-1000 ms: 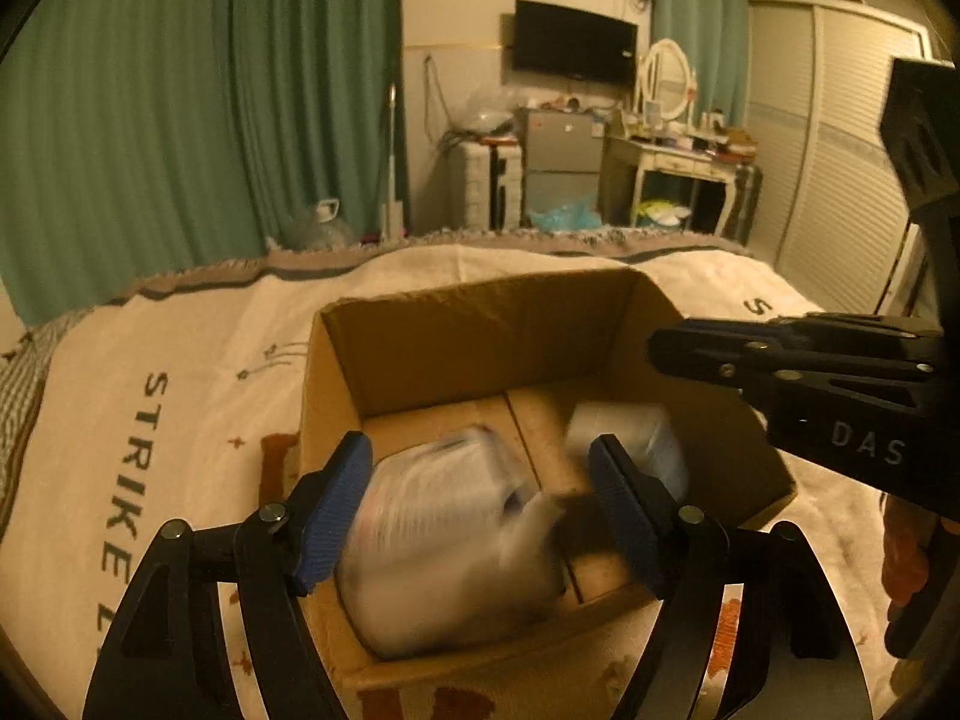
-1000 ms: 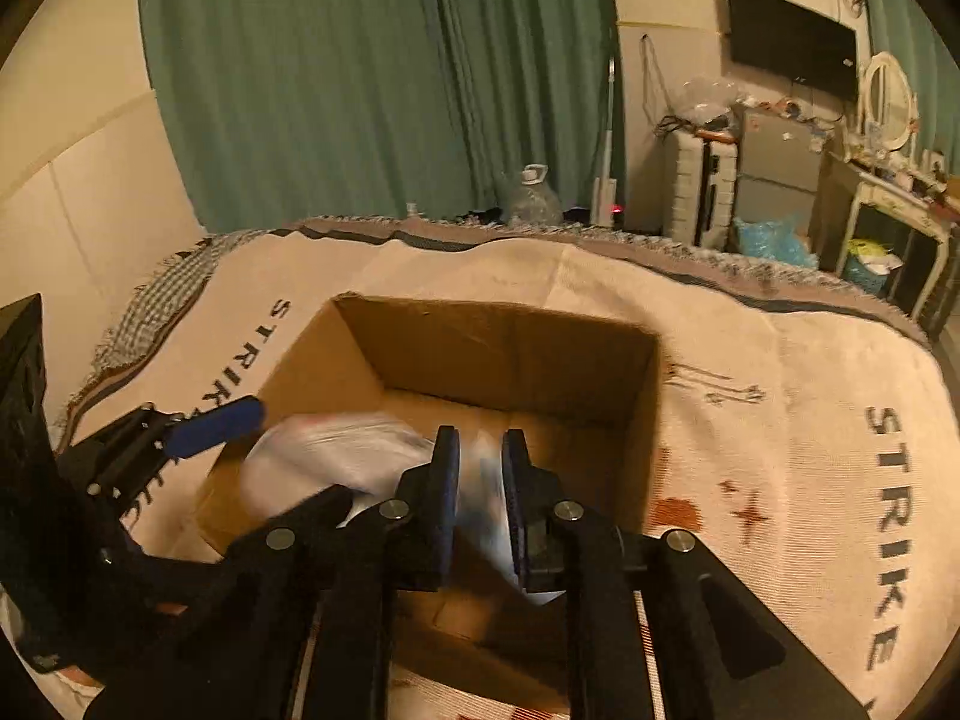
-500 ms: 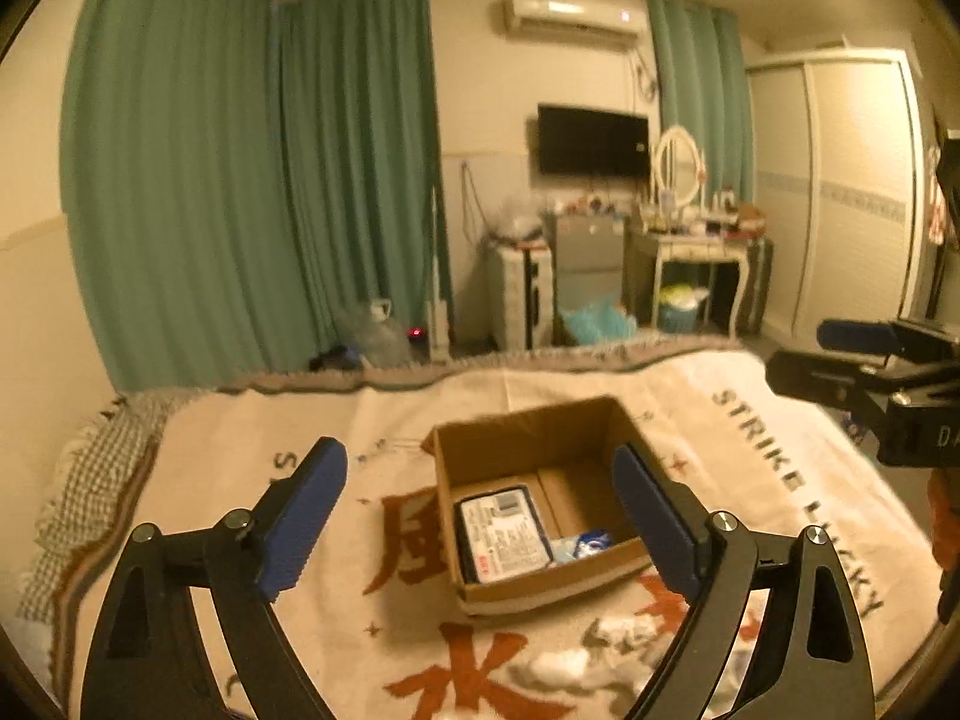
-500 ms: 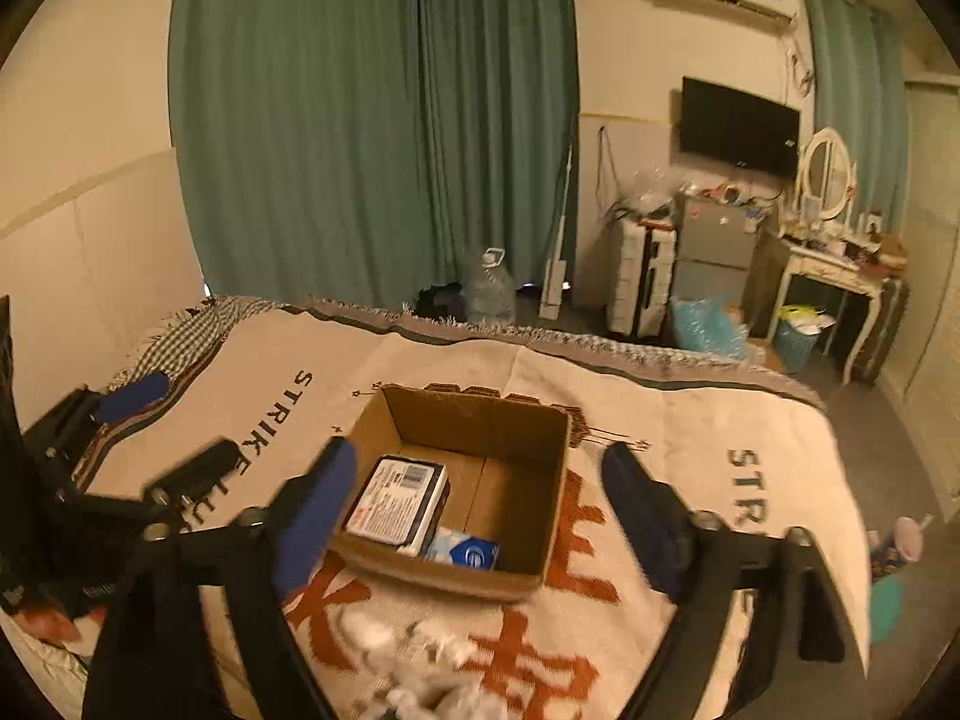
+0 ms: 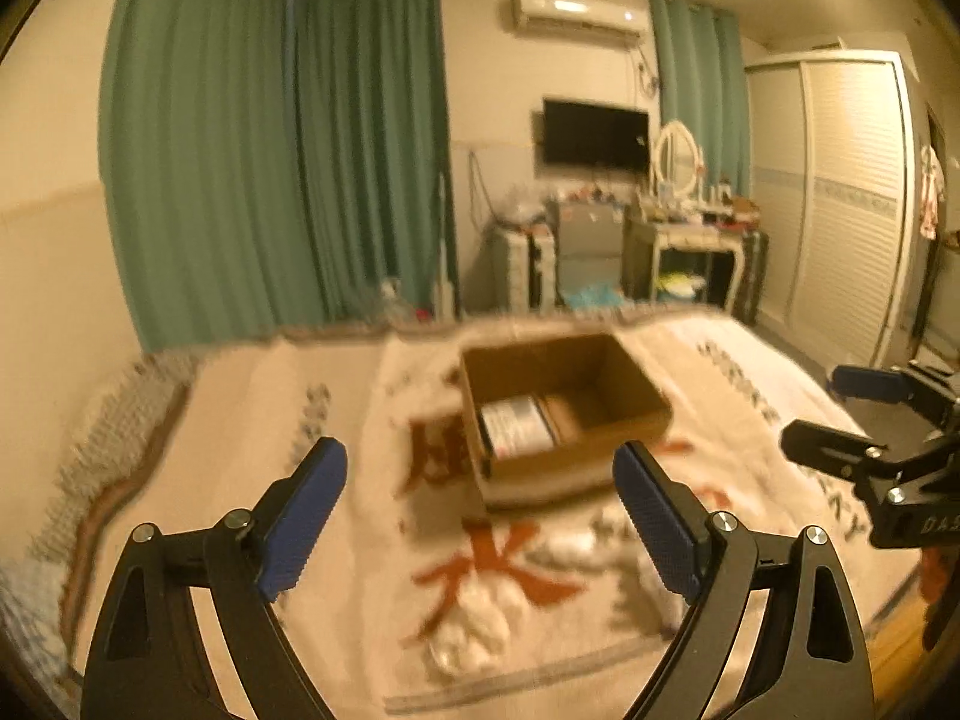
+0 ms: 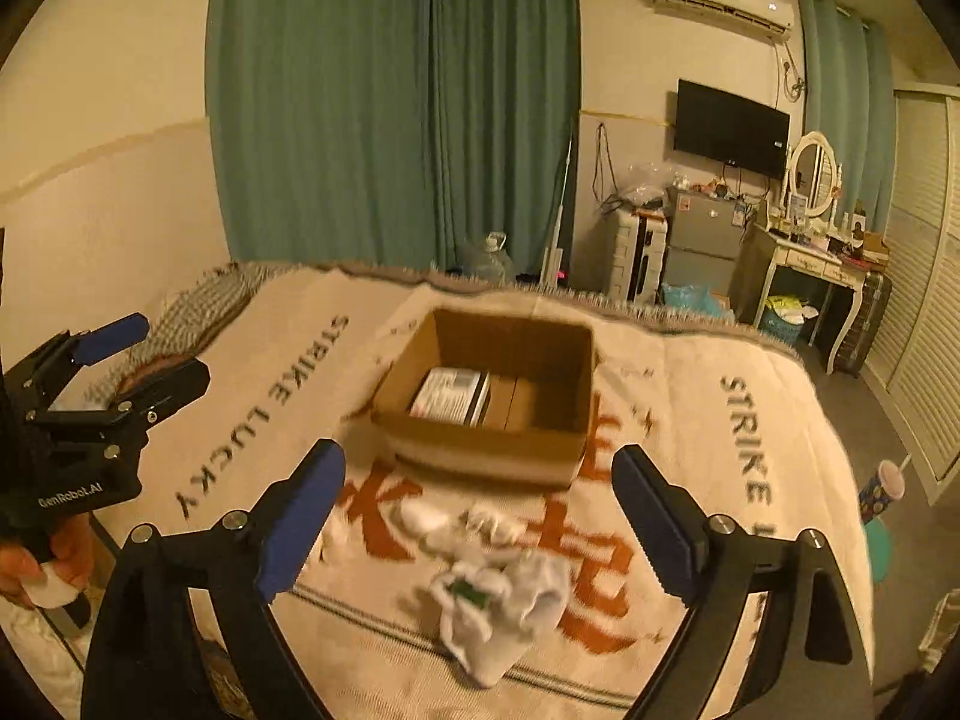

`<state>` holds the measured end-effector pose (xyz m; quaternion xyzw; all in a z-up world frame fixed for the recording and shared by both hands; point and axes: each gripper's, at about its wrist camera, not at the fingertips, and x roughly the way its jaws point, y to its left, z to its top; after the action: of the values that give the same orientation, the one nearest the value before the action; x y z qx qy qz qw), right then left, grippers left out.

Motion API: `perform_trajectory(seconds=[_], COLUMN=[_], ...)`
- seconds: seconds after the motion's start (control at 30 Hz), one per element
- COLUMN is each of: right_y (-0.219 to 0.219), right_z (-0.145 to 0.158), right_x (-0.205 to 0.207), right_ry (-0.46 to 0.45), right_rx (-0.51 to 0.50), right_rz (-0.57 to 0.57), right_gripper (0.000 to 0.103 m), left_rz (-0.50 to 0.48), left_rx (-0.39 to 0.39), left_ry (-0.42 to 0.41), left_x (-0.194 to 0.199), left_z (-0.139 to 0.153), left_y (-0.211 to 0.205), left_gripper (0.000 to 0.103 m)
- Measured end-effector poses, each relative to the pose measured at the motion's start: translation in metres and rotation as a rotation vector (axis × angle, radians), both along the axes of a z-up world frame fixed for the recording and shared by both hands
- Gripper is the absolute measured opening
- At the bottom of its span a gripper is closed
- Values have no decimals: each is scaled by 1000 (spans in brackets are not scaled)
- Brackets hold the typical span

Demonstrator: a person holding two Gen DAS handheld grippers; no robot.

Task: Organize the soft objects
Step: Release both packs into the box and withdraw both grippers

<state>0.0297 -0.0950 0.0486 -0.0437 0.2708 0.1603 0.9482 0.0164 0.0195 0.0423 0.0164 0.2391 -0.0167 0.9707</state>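
woven blanket [image 6: 750, 396] — square cardboard box [image 6: 480, 450], crumpled white socks [image 6: 504, 606] beside it.

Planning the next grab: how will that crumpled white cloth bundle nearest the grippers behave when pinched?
The white cloth bundle looks rumpled and shapeless, so it will probably sag and trail. It seems light, likely dragging on the blanket if only nudged. Loose folds may slip out unless pinched deep.

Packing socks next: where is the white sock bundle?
In the right wrist view, the crumpled white sock bundle lies on the printed blanket, in front of the cardboard box.
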Motion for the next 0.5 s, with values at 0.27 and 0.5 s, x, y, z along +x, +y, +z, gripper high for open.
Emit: perform_trajectory(seconds=[0.27,0.5], right_y=[17,27], right_z=[-92,-148], right_x=[18,40], right_ry=[154,274], right_rx=[-16,-61], right_rz=[-5,-17], right_gripper=[91,84], left_rz=[11,5], left_rx=[9,-19], left_ry=[104,211], left_x=[9,32], left_z=[-77,-127], left_y=[1,5], left_gripper=[92,92])
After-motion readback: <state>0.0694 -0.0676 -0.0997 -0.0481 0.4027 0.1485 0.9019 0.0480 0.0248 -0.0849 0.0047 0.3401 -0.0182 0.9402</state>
